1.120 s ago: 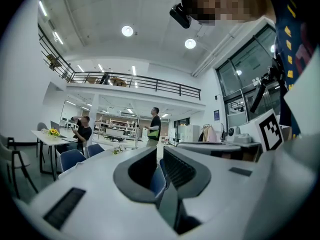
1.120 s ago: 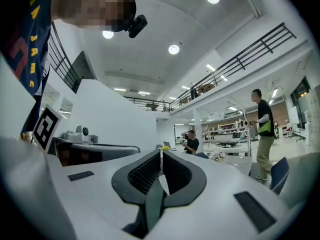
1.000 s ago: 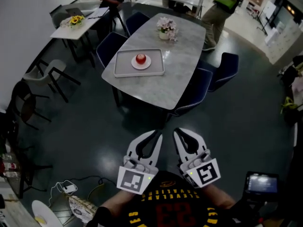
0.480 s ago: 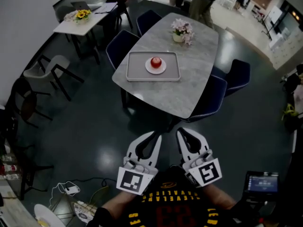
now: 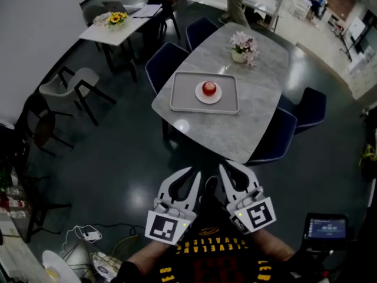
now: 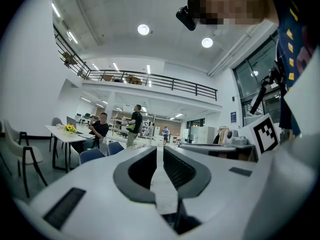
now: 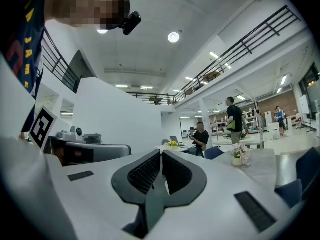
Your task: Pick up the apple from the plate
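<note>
Apple (image 5: pixel 208 88) sits upright in the middle of a small white plate (image 5: pixel 199 94). The plate rests on a grey tray (image 5: pixel 181 96) on the far half of the marble-topped bench (image 5: pixel 235 128), with a vase of flowers (image 5: pixel 241 50) beyond the tray. I am standing on the dark floor (image 5: pixel 118 158), well apart from the bench. The left hand-held gripper (image 5: pixel 189 173) and right hand-held gripper (image 5: pixel 227 168) are both held low against my body, pointing roughly toward the bench. In each gripper view the 2 jaws are pressed together with nothing between them, so neither carries anything. Step in hand, by my reading: the approach, with no reach begun. Handling judgement: the apple should be firm and moderately heavy for its size, with smooth, waxy, rounded skin that could slip out of flat pads. It will bruise if squeezed hard. I would spread the jaws well before arriving, come down from above and close across the widest girth, pads on opposite flanks, clear of the stem dimple. The plate is loose on the tray and may skate if nudged, so I should lift straight up. Blue chairs (image 5: pixel 165 63) crowd the bench edge, so the near corner looks the easiest side to stand at.
</note>
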